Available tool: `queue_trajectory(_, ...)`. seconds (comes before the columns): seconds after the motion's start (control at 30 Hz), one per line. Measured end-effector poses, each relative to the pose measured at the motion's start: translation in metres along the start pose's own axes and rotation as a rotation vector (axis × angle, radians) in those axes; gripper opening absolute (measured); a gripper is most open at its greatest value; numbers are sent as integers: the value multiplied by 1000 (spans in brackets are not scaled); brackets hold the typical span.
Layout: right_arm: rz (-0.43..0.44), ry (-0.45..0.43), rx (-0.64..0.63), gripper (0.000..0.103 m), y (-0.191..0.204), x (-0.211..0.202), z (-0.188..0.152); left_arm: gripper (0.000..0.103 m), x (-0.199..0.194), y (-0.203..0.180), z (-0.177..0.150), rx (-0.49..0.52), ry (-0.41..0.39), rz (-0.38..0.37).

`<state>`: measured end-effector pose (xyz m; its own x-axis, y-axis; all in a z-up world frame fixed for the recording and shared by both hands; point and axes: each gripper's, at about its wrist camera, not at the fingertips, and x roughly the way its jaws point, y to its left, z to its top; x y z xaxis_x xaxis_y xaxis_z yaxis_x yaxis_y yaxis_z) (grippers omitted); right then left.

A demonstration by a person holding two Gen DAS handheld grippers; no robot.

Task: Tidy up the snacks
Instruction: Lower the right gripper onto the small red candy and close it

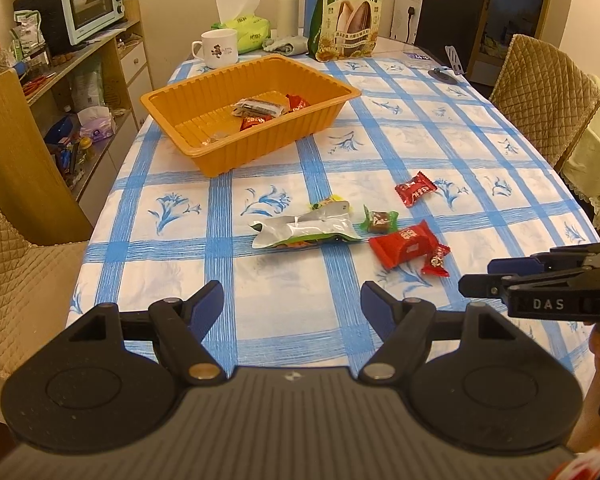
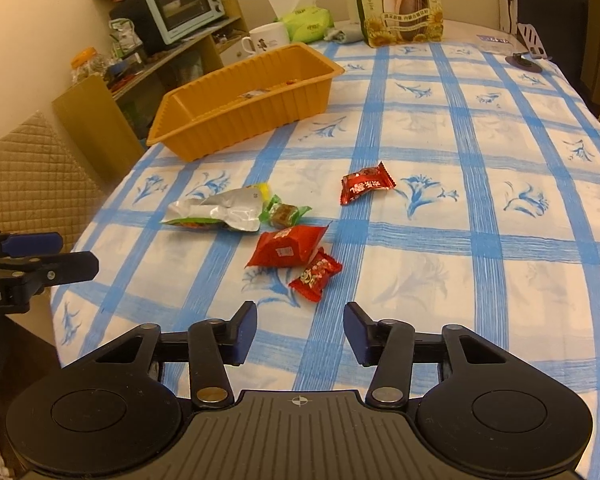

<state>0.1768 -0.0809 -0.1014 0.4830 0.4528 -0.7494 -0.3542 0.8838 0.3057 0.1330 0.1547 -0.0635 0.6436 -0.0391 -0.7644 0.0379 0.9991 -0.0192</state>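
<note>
Hovering, both: each gripper hangs empty above the near table edge, loose snacks ahead.
Left view, fingers: left gripper (image 1: pixel 292 302) spread wide, nothing between.
Left view, target: foil pouch (image 1: pixel 306 230) straight ahead, long axis crosswise to the fingers; big red pack (image 1: pixel 403 243) ahead and right.
Left view, tray (image 1: pixel 180 94): far left, well apart, a few snacks already inside.
Right view, fingers: right gripper (image 2: pixel 300 332) open, empty.
Right view, target: small red candy (image 2: pixel 315 274) just ahead of the gap (nearest of all), touching the big red pack (image 2: pixel 286 246).
Judgement: right arm nearer the reds; left nearer the pouch.
</note>
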Motion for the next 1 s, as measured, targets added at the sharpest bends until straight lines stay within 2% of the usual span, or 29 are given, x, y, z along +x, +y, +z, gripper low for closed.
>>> queue_trajectory(0.7,-112,11,47,28,-1,54,19,74,33,18,12,47,42,-29)
queue_trajectory(1.0,-131,8,19,19,0,59,17,74,50,15,19,137,42,-42)
